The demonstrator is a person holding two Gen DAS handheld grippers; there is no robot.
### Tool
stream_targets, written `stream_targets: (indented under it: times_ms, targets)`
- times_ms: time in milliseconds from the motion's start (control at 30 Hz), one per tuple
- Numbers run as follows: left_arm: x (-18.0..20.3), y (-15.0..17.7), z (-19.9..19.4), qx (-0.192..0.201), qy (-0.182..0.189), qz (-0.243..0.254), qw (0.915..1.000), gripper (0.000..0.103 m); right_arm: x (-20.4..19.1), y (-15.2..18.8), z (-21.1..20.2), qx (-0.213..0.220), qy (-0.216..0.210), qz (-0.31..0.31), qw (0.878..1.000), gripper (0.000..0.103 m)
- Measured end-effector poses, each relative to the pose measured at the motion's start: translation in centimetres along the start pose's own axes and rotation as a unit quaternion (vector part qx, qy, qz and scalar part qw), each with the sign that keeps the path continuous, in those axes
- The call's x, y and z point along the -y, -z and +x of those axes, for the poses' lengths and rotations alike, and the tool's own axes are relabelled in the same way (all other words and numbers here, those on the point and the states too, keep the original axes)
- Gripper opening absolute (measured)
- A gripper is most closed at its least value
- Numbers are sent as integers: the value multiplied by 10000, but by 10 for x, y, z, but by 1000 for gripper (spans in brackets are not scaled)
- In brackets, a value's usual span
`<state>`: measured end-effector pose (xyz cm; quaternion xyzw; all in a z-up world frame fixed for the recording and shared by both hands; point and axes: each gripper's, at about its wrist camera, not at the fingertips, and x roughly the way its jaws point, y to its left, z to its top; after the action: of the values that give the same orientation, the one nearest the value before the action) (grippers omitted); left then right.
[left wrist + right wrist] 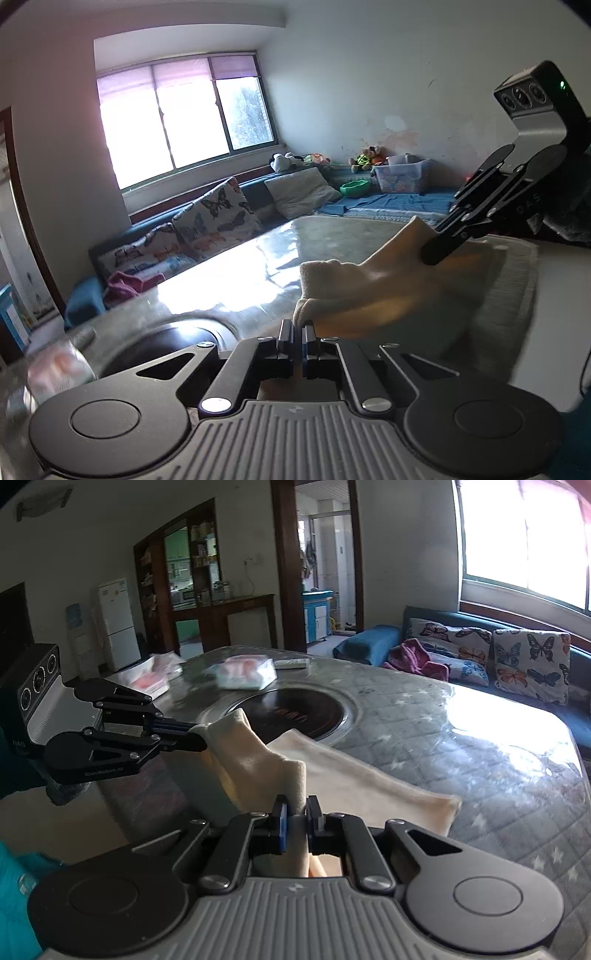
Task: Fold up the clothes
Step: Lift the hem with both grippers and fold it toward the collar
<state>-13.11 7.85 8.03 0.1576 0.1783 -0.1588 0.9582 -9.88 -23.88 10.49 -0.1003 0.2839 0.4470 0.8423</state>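
Note:
A cream-coloured cloth (388,288) (332,775) is lifted off the glossy table between both grippers, its far part still lying on the tabletop. My left gripper (298,326) is shut on one near corner of the cloth; it also shows from the side in the right wrist view, left gripper (199,734). My right gripper (297,805) is shut on the other near corner, with fabric running down between its pads; in the left wrist view the right gripper (430,251) pinches the cloth from the upper right.
The round table (461,738) has a dark inset disc (295,712) in its middle and plastic-wrapped packets (245,674) at its far side. A sofa with butterfly cushions (218,214) runs under the window. A teal sleeve (14,893) shows at the lower left.

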Motion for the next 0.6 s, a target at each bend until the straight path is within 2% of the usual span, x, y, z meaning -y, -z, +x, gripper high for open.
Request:
stream_targets:
  times_ms: [200,367,500,533,600]
  targets:
    - [-28,-14,84,-295,-139,6,9995,4,51,-33,55,-105,257,202,9994,9]
    - [-39,1,151,-916,-335,-261,9949,5,85,-37,116,-348,572,345,9972,9]
    - [-40,16,174,-1224,-498,-347,9906,7,98,-23,149,-356,840,682,9935,14]
    - [-41,19,176,-1267,-512,-379,9899,7,100,-20,151,-337,900,734,9927,18]
    - [-42,19,175,-1274,-522,-384,9897,9,103,-16,152,-300,999,827,9911,18]
